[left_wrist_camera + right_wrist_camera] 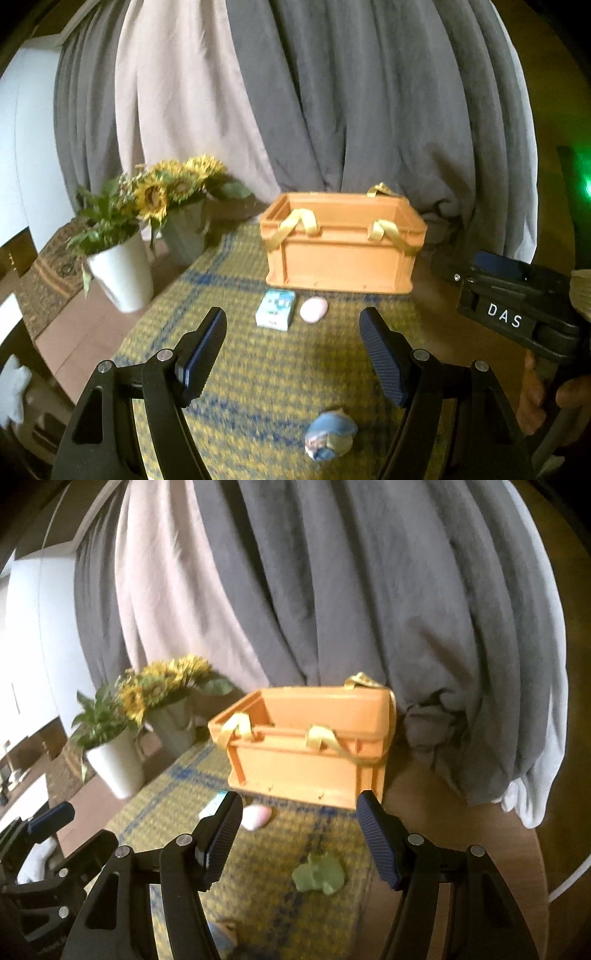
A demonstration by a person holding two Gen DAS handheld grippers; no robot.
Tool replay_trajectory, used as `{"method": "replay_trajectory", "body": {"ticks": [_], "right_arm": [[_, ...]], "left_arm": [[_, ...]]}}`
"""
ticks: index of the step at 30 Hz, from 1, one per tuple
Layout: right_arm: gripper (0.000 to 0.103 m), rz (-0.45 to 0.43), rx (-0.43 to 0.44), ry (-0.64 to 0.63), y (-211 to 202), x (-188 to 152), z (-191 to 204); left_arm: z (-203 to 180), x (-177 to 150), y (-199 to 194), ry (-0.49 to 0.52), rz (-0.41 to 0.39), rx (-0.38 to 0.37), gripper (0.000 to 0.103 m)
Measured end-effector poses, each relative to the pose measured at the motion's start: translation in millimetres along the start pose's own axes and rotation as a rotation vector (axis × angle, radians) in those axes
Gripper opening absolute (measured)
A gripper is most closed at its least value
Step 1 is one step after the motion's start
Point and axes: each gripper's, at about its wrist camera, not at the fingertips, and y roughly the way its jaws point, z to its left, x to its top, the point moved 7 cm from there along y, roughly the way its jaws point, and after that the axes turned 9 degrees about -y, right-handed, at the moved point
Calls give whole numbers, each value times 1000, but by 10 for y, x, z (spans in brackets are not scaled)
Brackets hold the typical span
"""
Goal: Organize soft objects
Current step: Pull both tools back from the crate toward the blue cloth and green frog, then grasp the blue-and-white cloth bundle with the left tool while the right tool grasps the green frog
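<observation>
Left gripper (293,349) is empty, jaws apart, with the blue soft toy (330,435) just ahead and below, so it's the nearer one there. Right gripper (297,834) is open and empty too, lined up on the green soft toy (319,877). One pink oval (314,309) and one small carton (276,308) lie beside the single orange crate (341,254) further back on the desk (92,336), plus two flower pots.
</observation>
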Motion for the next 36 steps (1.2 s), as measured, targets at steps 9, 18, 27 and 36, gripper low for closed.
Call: {"method": "replay_trajectory", "body": {"ticks": [9,18,27,36], "right_arm": [[65,72,84,-69,220,-351,3],[65,165,170,-88,521,-669,44],[75,240,152,-143,854,-932,45],[75,285,126,-165,1165,-1110,22]], "left_arm": [[-100,-504,122,-50,102,33,74],[-141,-909,300,-99,186,68,74],[-119,-1222,596,-118,270,97,73],[-207,-1397,816,-112,325,84,72]]}}
